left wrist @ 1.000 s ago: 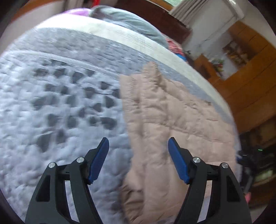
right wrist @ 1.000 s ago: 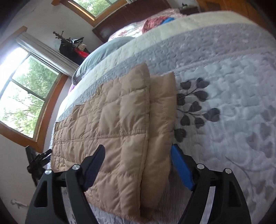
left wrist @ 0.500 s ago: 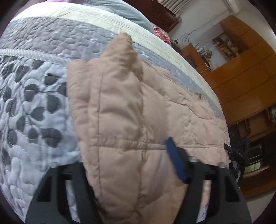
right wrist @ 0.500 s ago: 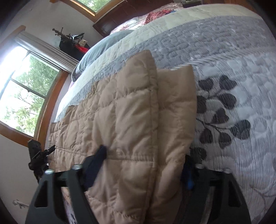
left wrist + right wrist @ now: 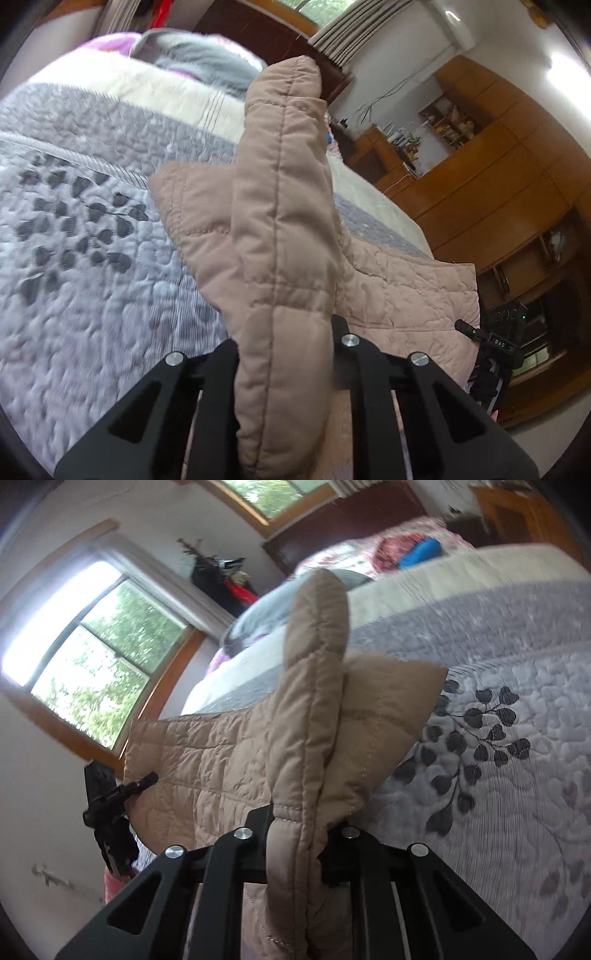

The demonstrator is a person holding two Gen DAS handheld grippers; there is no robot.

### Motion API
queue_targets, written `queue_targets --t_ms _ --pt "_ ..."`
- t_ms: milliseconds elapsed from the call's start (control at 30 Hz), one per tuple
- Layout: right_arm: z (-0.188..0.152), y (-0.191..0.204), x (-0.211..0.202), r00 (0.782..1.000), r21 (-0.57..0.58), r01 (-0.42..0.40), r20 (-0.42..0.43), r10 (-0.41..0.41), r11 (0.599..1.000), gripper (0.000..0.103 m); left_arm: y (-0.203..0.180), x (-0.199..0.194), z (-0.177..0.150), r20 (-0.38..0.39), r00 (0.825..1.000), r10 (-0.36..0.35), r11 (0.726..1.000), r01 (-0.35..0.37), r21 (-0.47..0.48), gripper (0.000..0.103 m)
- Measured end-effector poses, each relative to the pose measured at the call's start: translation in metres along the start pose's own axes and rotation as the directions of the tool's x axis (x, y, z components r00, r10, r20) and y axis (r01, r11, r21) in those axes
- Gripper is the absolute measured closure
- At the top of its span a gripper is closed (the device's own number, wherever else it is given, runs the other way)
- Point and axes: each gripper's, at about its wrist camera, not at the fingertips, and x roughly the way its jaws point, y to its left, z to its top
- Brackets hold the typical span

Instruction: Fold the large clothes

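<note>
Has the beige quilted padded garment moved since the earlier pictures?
Yes. The beige quilted padded garment has risen: its pinched edge, which lay flat on the grey leaf-patterned bedspread, now stands up past the dark wooden headboard.

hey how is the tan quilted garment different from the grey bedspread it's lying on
The tan quilted garment is plain, stitched in square panels; the grey bedspread has a dark leaf print and swirly stitching.

The garment is partly raised, a fold pinched in the closing left gripper and another in the closing right gripper; the bedspread lies flat.

The garment covers only part of the bedspread.

Both are padded and quilted.
</note>
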Motion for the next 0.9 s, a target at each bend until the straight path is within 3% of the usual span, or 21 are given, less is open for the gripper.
queue_targets --t_ms 167,300,400,600,733,900 --pt "-0.039 0.03 -0.029 1.0 -0.067 -0.028 -0.011 0.028 0.997 0.089 -0.01 -0.06 -0.032 0.041 0.999 0.026 0.998 -0.028 0.049 0.09" --pt "-0.072 0.036 -0.029 0.997 -0.075 -0.049 -0.056 0.045 0.996 0.089 0.006 -0.087 -0.062 0.035 0.998 0.047 0.998 -0.049 0.048 0.09" --pt "-0.097 0.032 -0.011 0.993 -0.072 -0.035 -0.116 0.027 0.997 0.088 0.033 -0.088 -0.085 0.002 0.997 0.082 0.996 -0.082 0.038 0.089" --pt "-0.116 -0.006 0.028 0.979 0.023 0.018 -0.204 -0.013 1.0 0.083 0.092 -0.045 -0.124 -0.074 0.972 0.221 0.975 -0.219 0.028 0.08" --pt "-0.122 -0.032 0.044 0.973 0.088 -0.005 -0.228 0.025 0.996 0.08 0.11 -0.035 -0.136 -0.045 0.972 0.232 0.972 -0.23 0.043 0.072" --pt "-0.124 -0.046 0.054 0.971 0.13 -0.037 -0.228 0.066 0.991 0.079 0.118 -0.032 -0.138 -0.043 0.971 0.236 0.971 -0.235 0.034 0.071"
